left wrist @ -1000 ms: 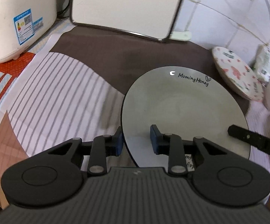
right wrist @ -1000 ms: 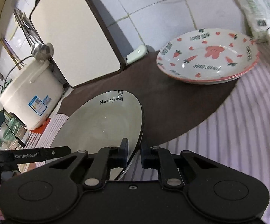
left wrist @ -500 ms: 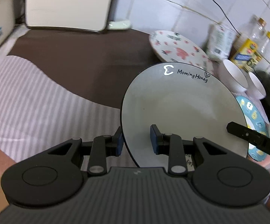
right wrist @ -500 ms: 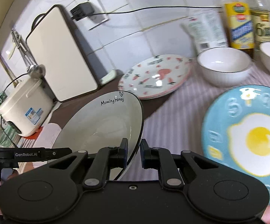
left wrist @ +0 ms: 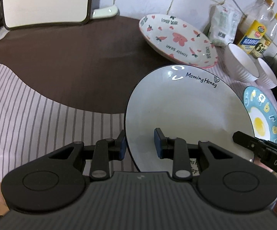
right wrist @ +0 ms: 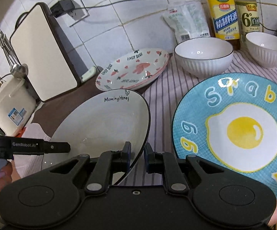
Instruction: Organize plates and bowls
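Observation:
A white "Morning Honey" plate [left wrist: 186, 115] is held off the cloth between both grippers; it also shows in the right wrist view [right wrist: 100, 122]. My left gripper [left wrist: 140, 144] is shut on its left rim. My right gripper [right wrist: 137, 158] is shut on its right rim. A blue fried-egg plate [right wrist: 234, 124] lies on the cloth just right of it, also in the left wrist view [left wrist: 262, 115]. A pink carrot-pattern plate [right wrist: 132, 69] lies behind, also in the left wrist view [left wrist: 178, 40]. Two white ribbed bowls [right wrist: 203, 57] [right wrist: 267, 48] stand at the back right.
A cutting board [right wrist: 40, 51] leans on the tiled wall at back left, a rice cooker [right wrist: 8, 105] beside it. Bottles [right wrist: 226, 11] and a pouch [right wrist: 188, 21] stand against the wall behind the bowls. A striped cloth [left wrist: 33, 118] with a brown patch covers the counter.
Both grippers have carried the white plate to the right. The rice cooker has slid out of the left view; the blue plate, the bowls and the bottles have come into view.

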{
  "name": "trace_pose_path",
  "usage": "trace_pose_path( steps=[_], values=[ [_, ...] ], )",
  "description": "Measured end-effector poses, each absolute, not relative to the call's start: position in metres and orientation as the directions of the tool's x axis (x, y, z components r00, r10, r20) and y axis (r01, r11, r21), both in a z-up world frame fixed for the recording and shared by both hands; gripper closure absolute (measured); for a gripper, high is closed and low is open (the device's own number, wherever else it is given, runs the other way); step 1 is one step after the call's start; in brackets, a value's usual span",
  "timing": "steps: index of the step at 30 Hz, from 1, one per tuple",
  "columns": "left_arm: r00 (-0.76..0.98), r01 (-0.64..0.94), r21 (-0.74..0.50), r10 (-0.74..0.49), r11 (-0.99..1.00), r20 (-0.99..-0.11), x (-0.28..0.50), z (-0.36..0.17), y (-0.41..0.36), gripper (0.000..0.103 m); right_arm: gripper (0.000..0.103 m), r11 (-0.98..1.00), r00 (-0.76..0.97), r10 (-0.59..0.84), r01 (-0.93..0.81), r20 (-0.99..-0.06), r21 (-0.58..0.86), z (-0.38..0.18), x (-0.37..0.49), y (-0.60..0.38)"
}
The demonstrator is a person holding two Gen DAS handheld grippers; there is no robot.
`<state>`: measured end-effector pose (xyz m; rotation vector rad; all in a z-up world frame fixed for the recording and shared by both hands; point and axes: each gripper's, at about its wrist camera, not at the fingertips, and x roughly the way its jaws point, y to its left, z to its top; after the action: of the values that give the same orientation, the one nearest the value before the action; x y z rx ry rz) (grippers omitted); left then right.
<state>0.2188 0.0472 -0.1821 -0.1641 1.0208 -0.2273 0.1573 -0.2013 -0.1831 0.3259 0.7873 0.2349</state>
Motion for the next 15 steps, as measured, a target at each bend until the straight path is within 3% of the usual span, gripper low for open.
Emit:
trace_pose_path(
  steps=[9,15],
  values=[
    [0.494,0.108,-0.23,-0.253,0.967,-0.832,0.225,-0.19,0.044,0.075,0.084,0.938,0.671,0.315,-0.11,-0.671,0.33,-0.188,0.169,-0.2],
    [0.497,0.092,-0.204,-0.222,0.975,-0.839,0.223,-0.189,0.038,0.074,0.078,0.971,0.671,0.238,-0.156,-0.702,0.18,-0.187,0.168,-0.184]
  ],
)
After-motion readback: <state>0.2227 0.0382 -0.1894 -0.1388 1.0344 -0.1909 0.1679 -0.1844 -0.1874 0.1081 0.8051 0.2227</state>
